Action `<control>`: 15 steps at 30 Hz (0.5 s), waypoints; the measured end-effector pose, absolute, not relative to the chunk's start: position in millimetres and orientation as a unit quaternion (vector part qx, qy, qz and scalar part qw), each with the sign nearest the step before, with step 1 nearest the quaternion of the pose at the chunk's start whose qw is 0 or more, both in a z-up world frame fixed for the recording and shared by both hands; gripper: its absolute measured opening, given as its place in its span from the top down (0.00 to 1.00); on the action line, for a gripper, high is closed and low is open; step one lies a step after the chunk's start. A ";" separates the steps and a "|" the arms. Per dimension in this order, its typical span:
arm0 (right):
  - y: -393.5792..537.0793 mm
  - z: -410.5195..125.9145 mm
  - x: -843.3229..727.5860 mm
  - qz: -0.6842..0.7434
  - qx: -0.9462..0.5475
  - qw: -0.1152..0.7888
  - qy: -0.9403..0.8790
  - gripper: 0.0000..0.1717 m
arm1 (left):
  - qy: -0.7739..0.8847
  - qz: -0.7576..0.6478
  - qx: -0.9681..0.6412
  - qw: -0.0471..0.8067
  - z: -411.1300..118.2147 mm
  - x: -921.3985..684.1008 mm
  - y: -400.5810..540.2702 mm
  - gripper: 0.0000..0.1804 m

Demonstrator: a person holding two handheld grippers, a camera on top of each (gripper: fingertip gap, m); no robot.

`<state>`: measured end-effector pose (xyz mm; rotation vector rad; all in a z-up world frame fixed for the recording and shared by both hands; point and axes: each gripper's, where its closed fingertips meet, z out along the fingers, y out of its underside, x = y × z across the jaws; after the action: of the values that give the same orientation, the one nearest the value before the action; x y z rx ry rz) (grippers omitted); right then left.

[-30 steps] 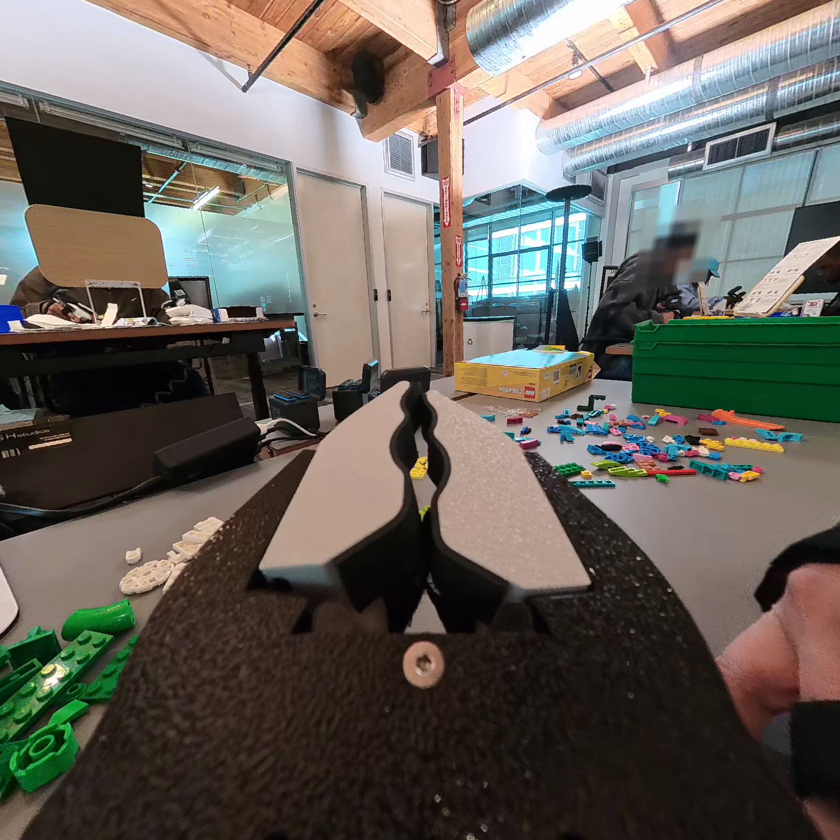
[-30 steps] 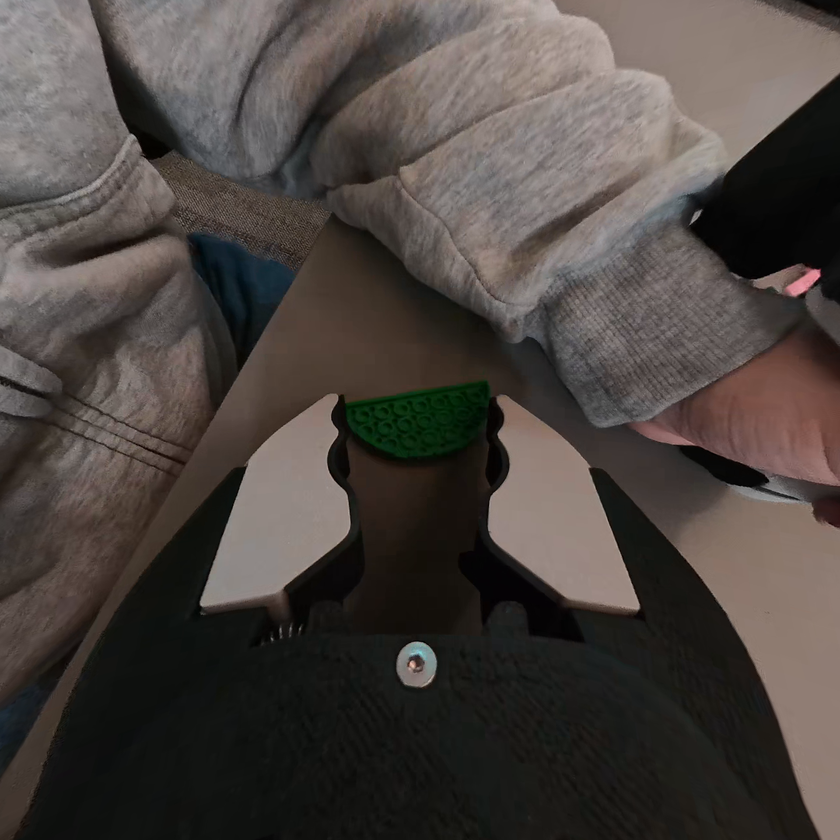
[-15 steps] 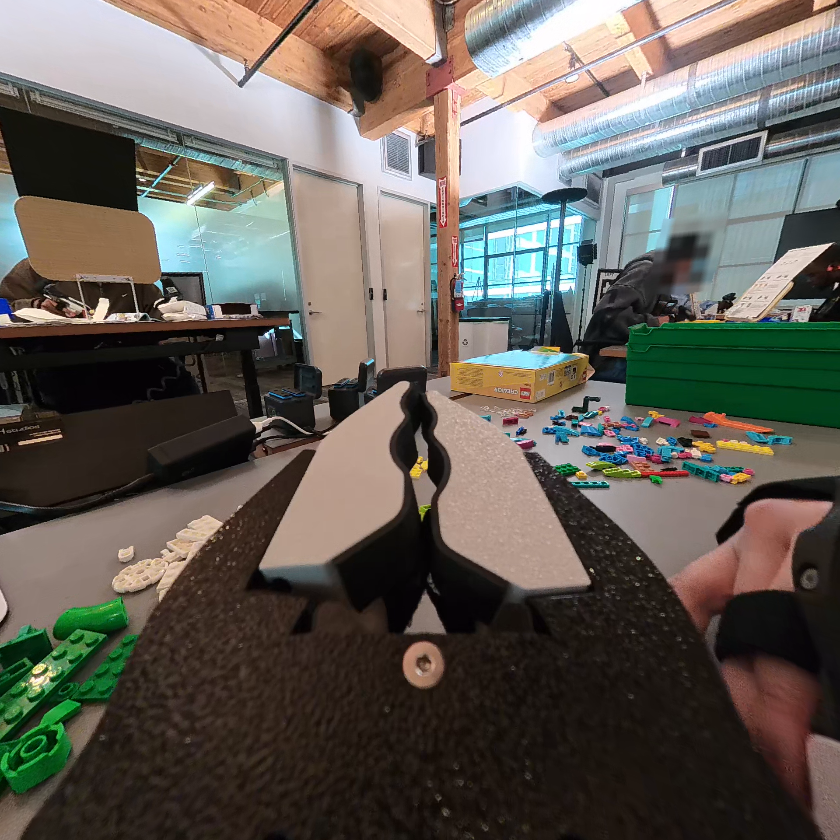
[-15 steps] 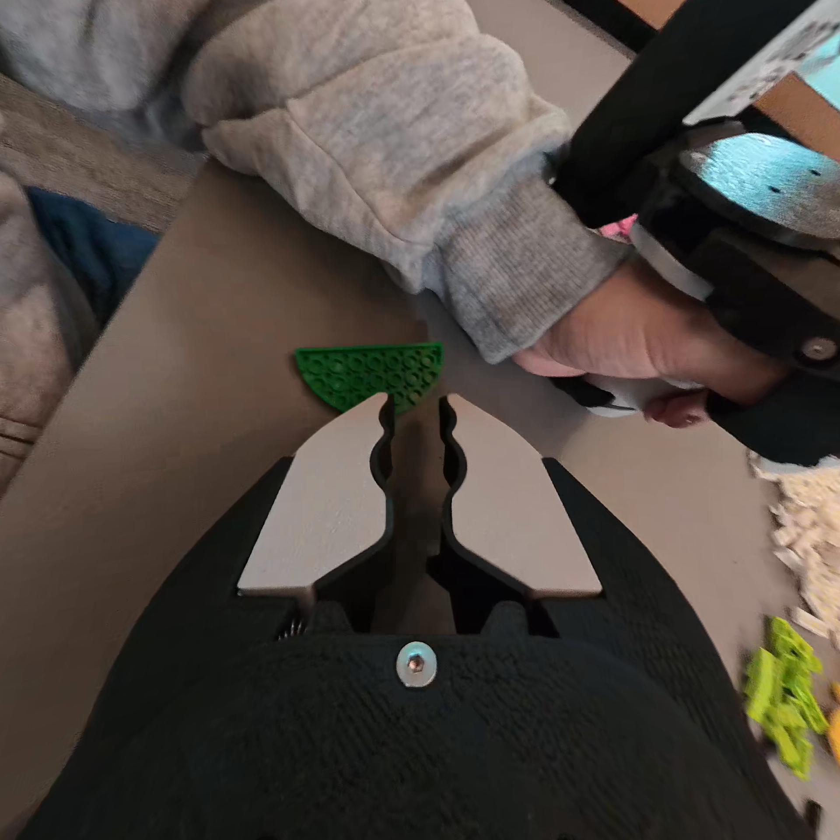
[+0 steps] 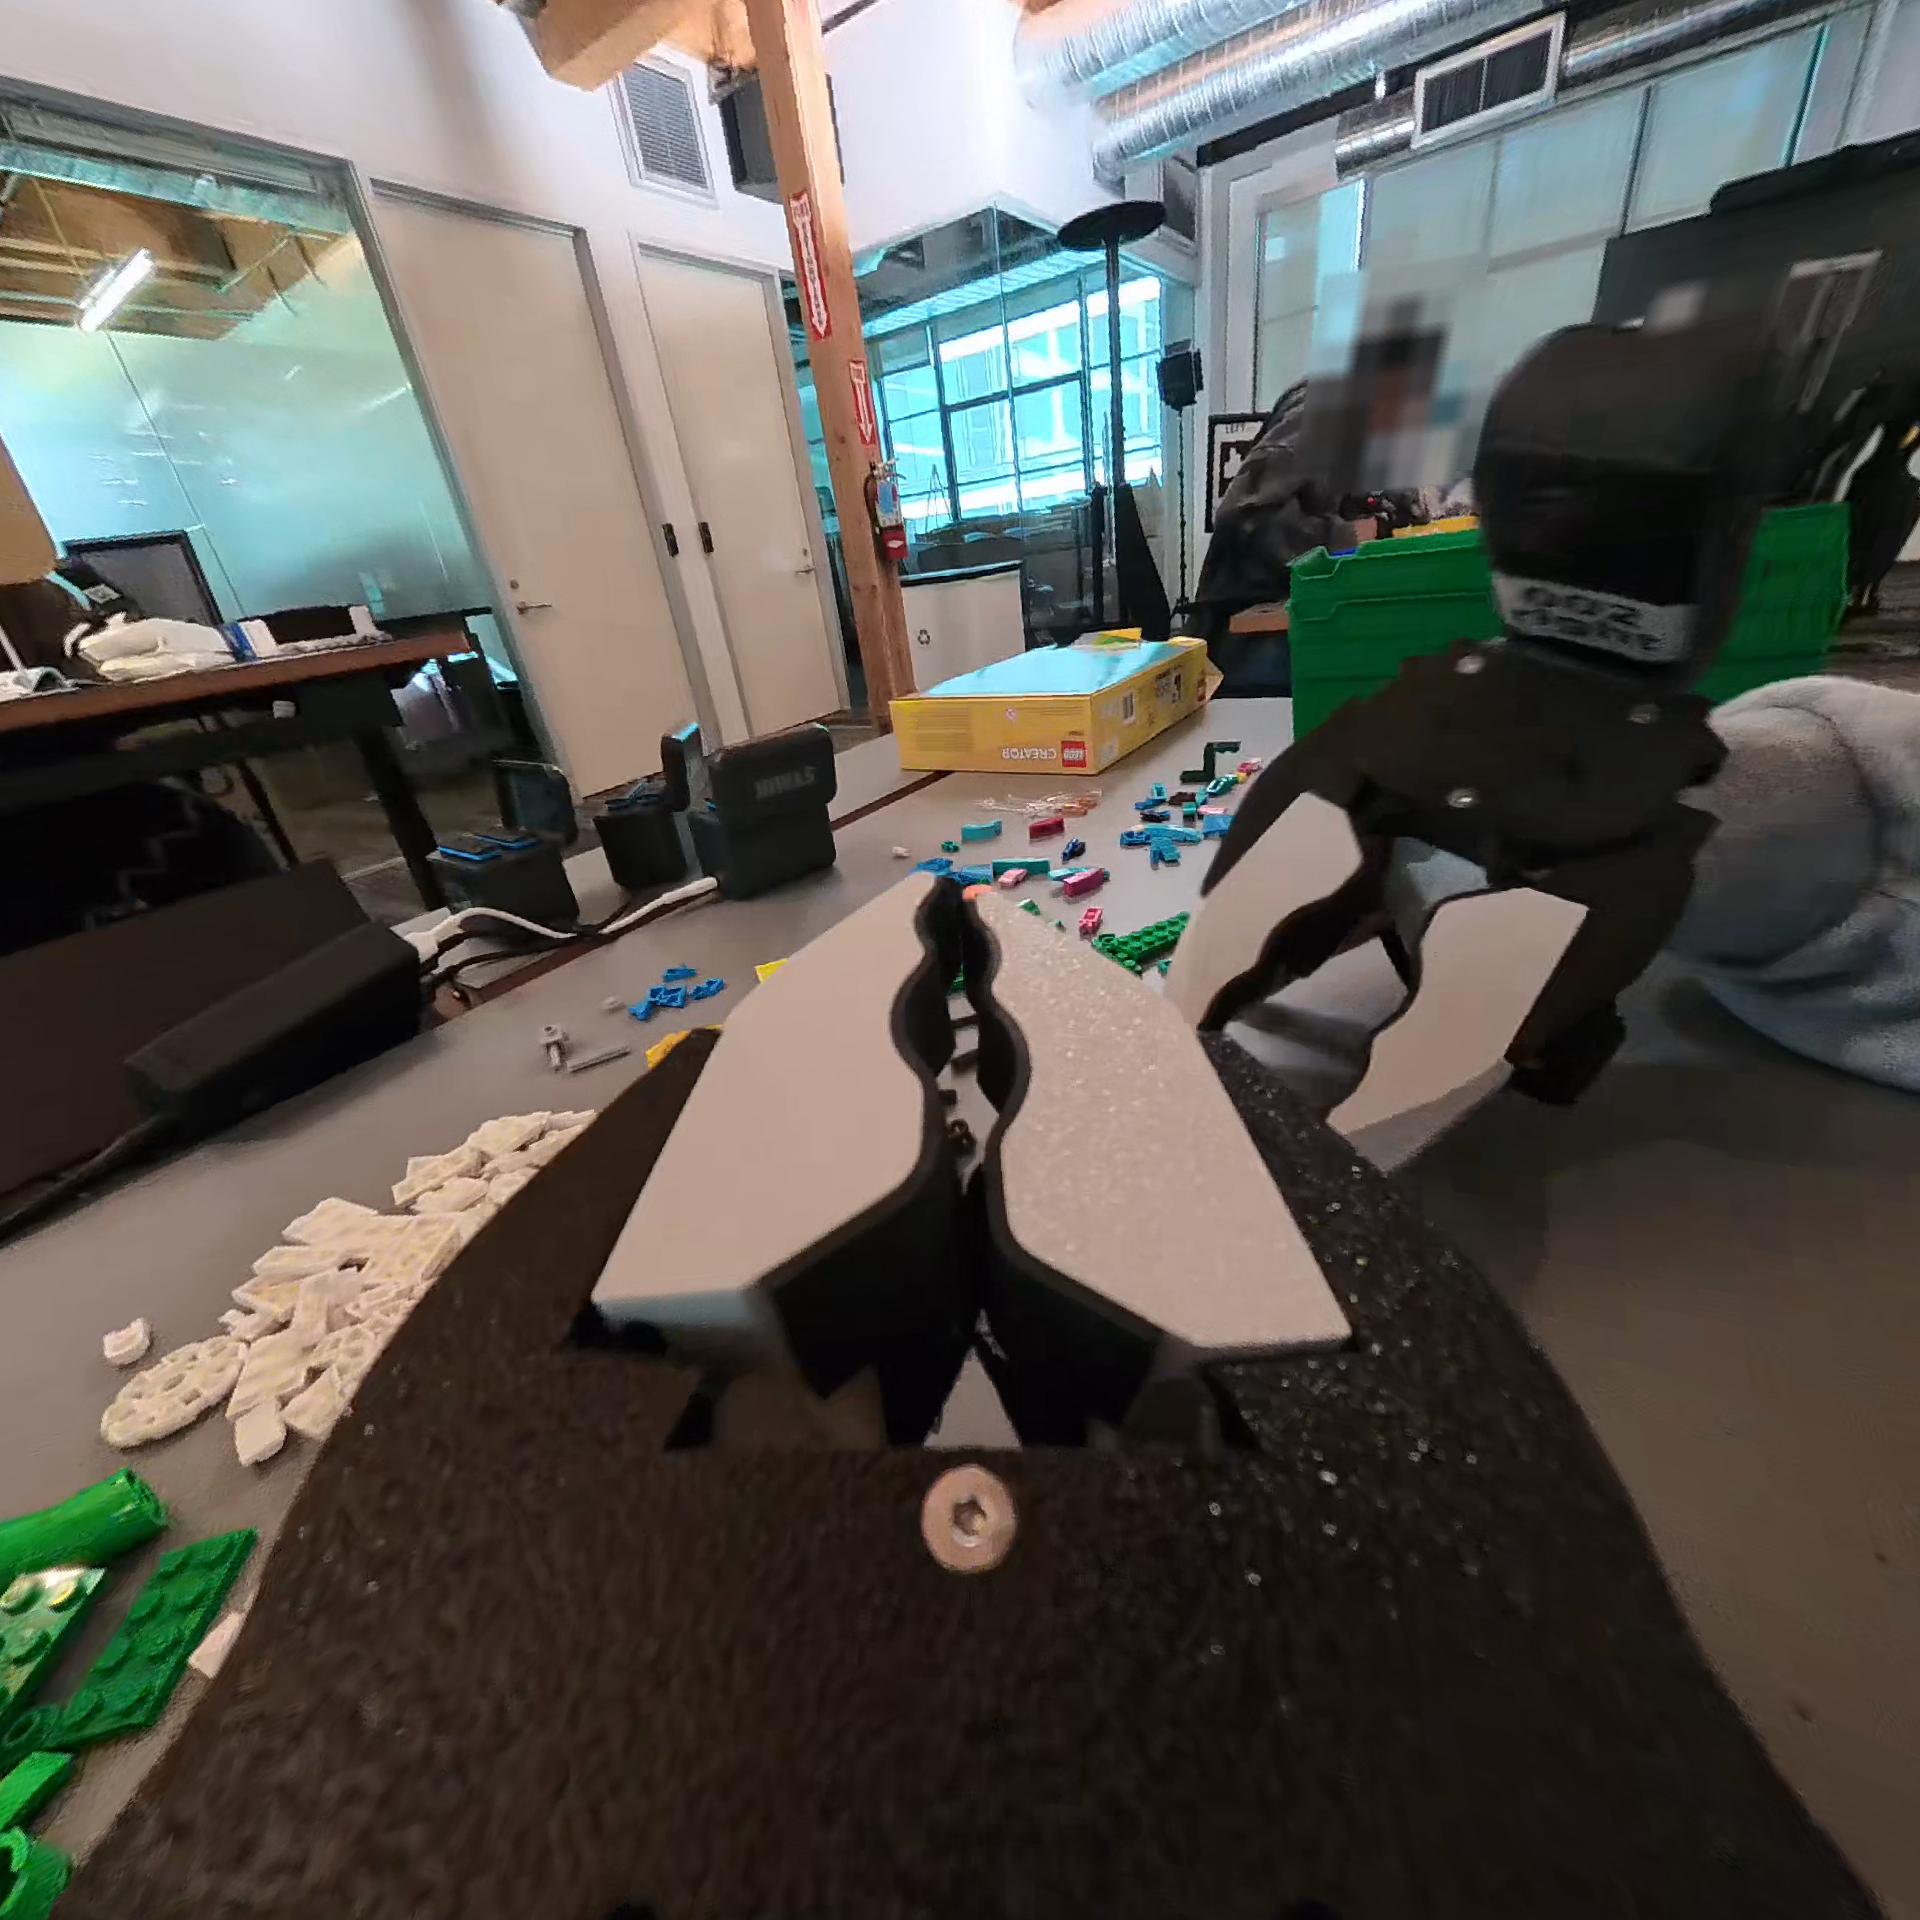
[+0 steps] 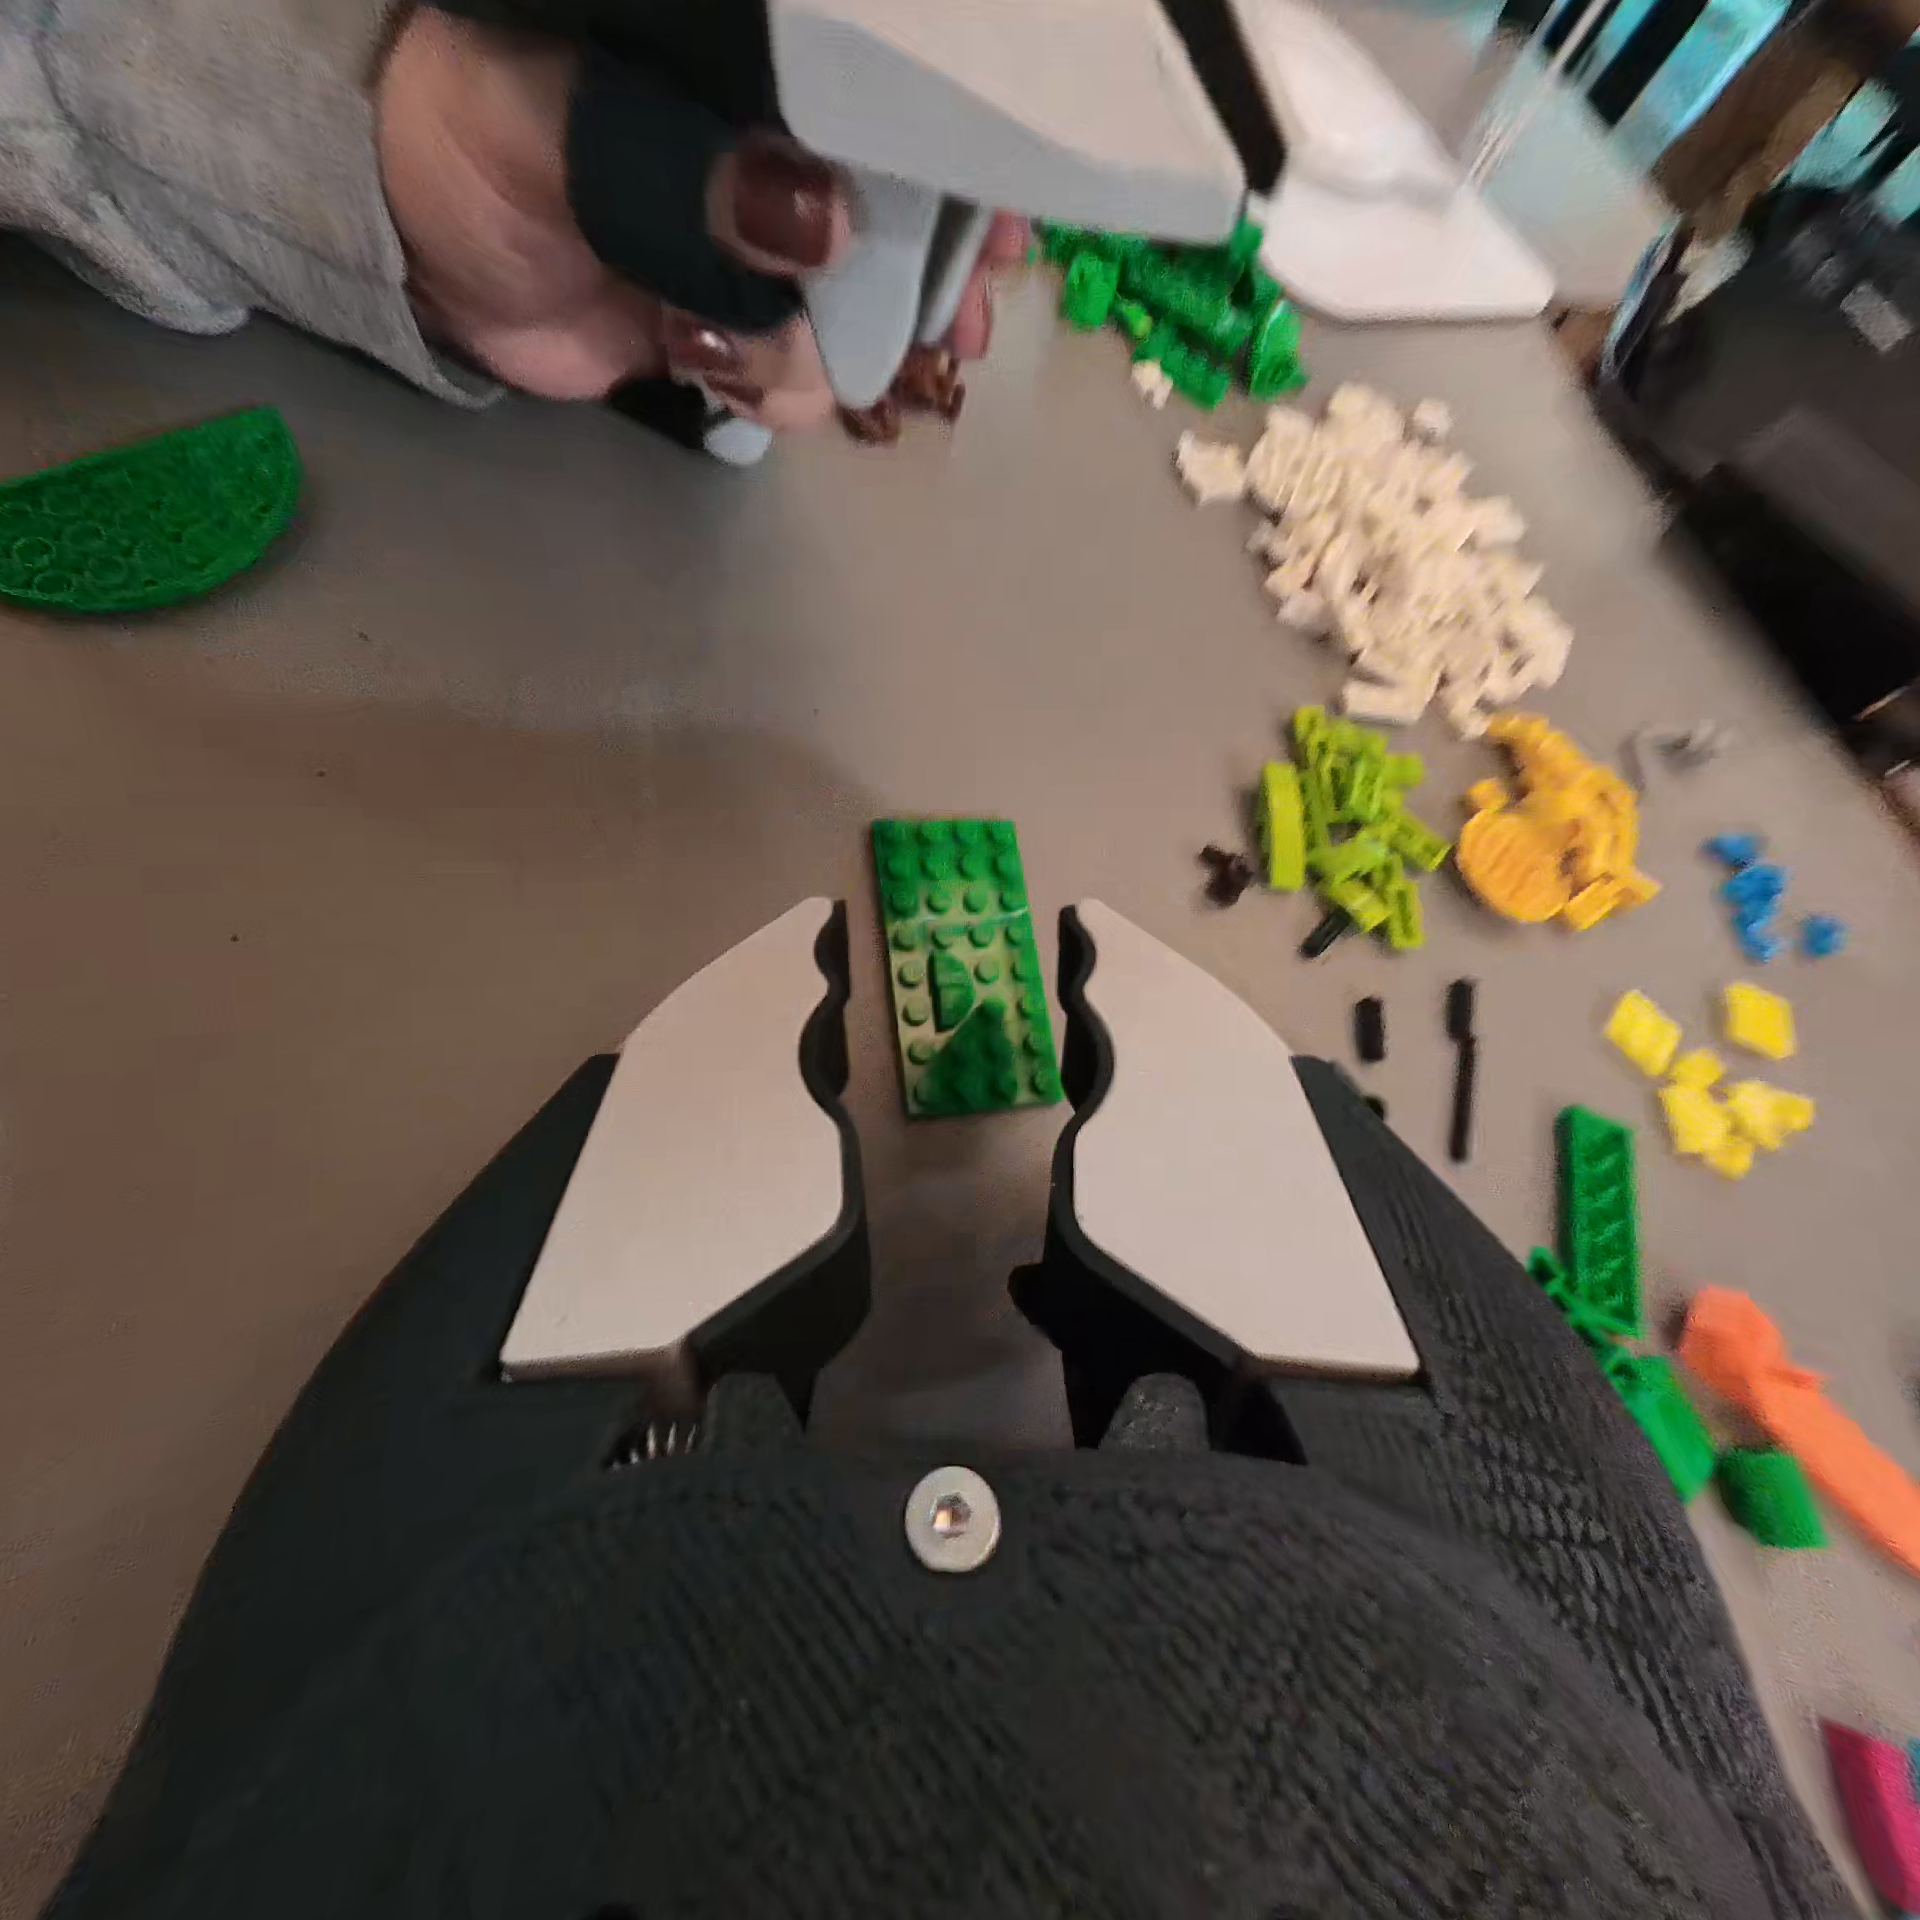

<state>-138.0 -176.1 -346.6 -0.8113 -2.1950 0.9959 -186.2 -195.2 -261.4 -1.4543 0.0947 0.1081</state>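
Right tongs (image 6: 951, 935) set apart, straddling a green studded plate (image 6: 961, 966) lying flat on the grey table (image 6: 520, 779); a slim gap visible between each pad and the plate edge, so nothing gripped. Left tongs (image 5: 961, 909) closed tip to tip with nothing between the pads, held low over the table and pointing toward the far scatter of bricks. Seen from the left wrist view, the right tongs (image 5: 1382, 997) hang just to the right and slightly ahead, crowding that side. To the right of the plate: one heap of white pieces (image 6: 1392, 561), one cluster of lime pieces (image 6: 1340, 831), one orange-yellow cluster (image 6: 1548, 842), a few small blue bits (image 6: 1766, 894), about five yellow tiles (image 6: 1704, 1081), two black sticks (image 6: 1460, 1060), an orange piece (image 6: 1787, 1392) near the lower right. To the far left, one green half-round plate (image 6: 145, 509), well apart from the tongs. Beyond the plate, a hand (image 6: 561, 239) in a grey sleeve (image 6: 187, 156) gripping the other tool, with a green pile (image 6: 1174, 301) beside it. Open bare table left of the plate and ahead of it up to the hand. Farther off in the left wrist view: one yellow box (image 5: 1049, 707), green crates (image 5: 1382, 623), black chargers (image 5: 769, 800) near the table edge.
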 end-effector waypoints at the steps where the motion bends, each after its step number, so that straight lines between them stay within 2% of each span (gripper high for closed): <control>1: -174.0 -351.3 -138.5 0.371 -0.315 0.283 -0.827 0.75 | 0.050 0.050 -0.667 0.741 -262.7 -184.3 -194.2 1.00; 3: -170.4 -354.2 -143.0 0.362 -0.327 0.283 -0.826 0.70 | 0.063 0.056 -0.670 0.737 -264.1 -180.7 -193.2 1.00; 6: -166.2 -361.2 -145.6 0.341 -0.356 0.251 -0.833 0.70 | 0.082 0.069 -0.672 0.733 -266.2 -175.1 -191.9 1.00; 11: -165.8 -370.0 -142.9 0.328 -0.402 0.174 -0.837 0.75 | 0.129 0.096 -0.680 0.715 -273.2 -162.6 -188.1 1.00; 12: -166.4 -370.0 -142.1 0.327 -0.399 0.172 -0.839 0.81 | 0.137 0.102 -0.681 0.712 -274.7 -160.6 -187.5 1.00; 15: -167.4 -368.1 -142.1 0.319 -0.366 0.205 -0.850 0.82 | 0.148 0.120 -0.685 0.704 -277.7 -158.2 -186.0 1.00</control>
<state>-142.1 -167.4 -368.1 -1.0195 -2.3698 0.8900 -158.2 -186.0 -277.7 -1.5228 0.3295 0.2662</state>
